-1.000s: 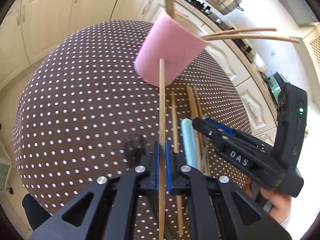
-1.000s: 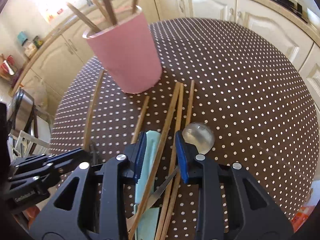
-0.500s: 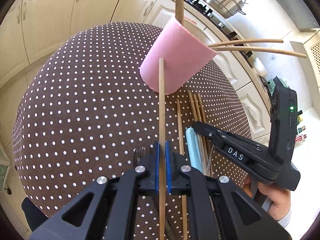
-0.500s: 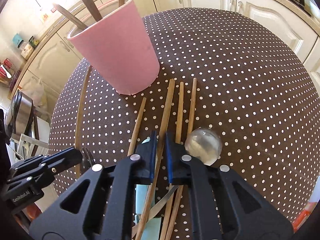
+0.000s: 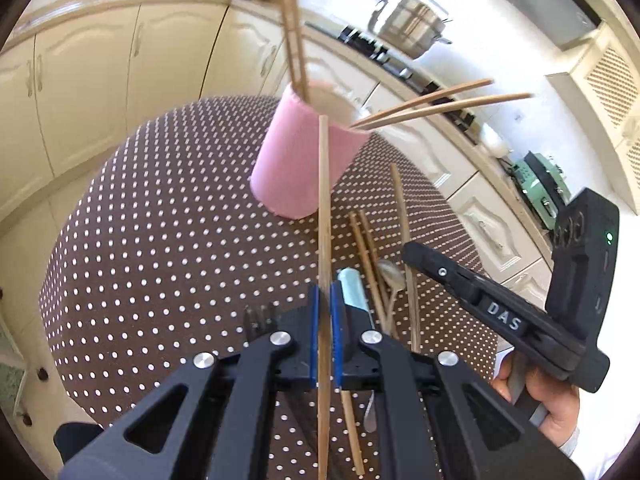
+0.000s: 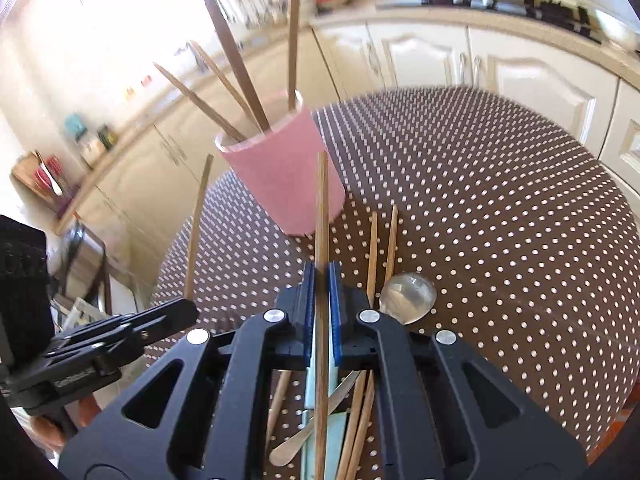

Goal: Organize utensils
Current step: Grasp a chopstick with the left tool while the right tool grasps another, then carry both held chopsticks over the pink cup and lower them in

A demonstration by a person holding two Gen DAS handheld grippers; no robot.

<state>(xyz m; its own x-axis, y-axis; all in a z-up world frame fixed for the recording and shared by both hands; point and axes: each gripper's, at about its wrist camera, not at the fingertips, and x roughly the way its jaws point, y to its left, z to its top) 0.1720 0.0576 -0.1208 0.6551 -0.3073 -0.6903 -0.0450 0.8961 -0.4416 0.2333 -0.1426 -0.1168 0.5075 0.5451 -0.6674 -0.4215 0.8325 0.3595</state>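
Note:
A pink cup [image 5: 296,164] stands on the dotted tablecloth with several wooden chopsticks [image 5: 440,106] leaning out of it. My left gripper [image 5: 325,296] is shut on a wooden chopstick [image 5: 323,200] whose tip reaches up in front of the cup. My right gripper [image 6: 320,276] is shut on another chopstick [image 6: 321,200], lifted off the table and pointing at the pink cup [image 6: 288,176]. Each gripper shows in the other's view, the right gripper [image 5: 412,250] at the right and the left gripper [image 6: 188,310] at the left.
Under the grippers lie loose chopsticks [image 6: 373,248], a metal spoon [image 6: 408,298], a light-blue-handled knife [image 5: 352,288] and a dark fork [image 5: 260,316]. The round table [image 6: 500,200] carries a brown cloth with white dots. Cream cabinets and a counter surround it.
The right gripper closed on a chopstick from the pile and lifted it. Both grippers rose and tilted up, so the cup's rim now shows.

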